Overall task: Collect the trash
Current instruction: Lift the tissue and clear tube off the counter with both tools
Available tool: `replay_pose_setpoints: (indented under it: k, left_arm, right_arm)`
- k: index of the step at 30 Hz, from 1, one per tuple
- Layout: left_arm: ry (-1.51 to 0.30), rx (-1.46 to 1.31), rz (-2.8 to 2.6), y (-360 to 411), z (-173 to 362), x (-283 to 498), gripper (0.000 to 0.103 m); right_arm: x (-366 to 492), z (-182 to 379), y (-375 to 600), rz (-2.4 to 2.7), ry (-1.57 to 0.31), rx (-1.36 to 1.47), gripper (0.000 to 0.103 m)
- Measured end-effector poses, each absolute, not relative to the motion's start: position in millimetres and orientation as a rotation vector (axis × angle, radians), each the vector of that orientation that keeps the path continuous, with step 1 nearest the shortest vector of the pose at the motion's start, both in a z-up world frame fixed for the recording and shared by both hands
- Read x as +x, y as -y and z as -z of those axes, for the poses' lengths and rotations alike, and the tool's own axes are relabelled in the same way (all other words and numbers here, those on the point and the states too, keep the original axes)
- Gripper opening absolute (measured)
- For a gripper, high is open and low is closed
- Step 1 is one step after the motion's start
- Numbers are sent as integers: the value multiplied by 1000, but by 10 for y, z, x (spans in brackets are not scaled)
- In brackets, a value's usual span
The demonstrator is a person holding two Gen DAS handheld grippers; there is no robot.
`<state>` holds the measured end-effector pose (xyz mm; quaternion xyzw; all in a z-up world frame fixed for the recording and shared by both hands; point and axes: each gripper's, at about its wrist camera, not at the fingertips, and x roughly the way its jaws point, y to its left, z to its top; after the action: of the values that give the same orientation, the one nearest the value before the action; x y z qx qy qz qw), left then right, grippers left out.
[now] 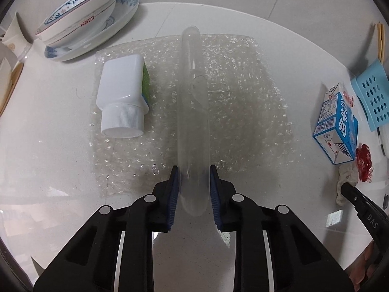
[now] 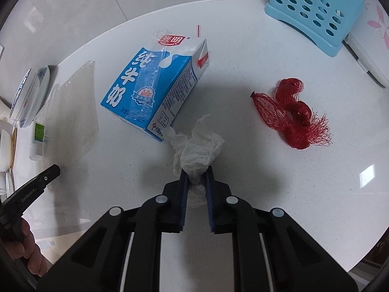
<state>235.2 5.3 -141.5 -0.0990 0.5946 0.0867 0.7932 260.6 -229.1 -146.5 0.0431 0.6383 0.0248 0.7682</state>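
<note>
- Looking along the left wrist view, the left tongs [image 1: 194, 180] stand narrowed onto a clear plastic piece [image 1: 193, 112], a long see-through strip that runs from lower centre up to the upper middle of the frame; the blue pads [image 1: 173, 194] press its near end from both sides.
- That clear piece lies over a sheet of bubble wrap [image 1: 233, 92] on the white bench [image 1: 60, 158]. I judge it light, thin-walled and slippery, likely to flex or squirt out, so a hold on the near end with moderate squeeze seems fitting.
- A white bottle [image 1: 121, 97] lies on the wrap at centre left, apart from the tongs.
- Turning to the right wrist view, the right tongs [image 2: 196, 182] are pinched almost together on a crumpled tissue [image 2: 198, 148]; its lower tail sits between the pads, the bulk spreads just above the tips at frame centre.
- That tissue should be very light, soft and easily torn, so gripping the bunched waist looks sound.
- A blue milk carton [image 2: 150, 87] lies upper left of the tissue, touching or just beside it; red mesh netting [image 2: 291, 114] lies right, well apart.
</note>
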Motion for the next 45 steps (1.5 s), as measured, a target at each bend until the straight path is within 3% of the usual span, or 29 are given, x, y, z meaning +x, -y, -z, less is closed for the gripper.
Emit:
replay_pose_setpoints:
  k: [18,45]
  left_arm:
    - [-1221,-182,-161,-7,1182,2034,22]
    - [-1088,-195,-93,25,422,1701,22]
  right_arm:
    - [2483,1320,2318,-57,-1346,69,10]
    - [2130,745,2289,-76,-1238,47,9]
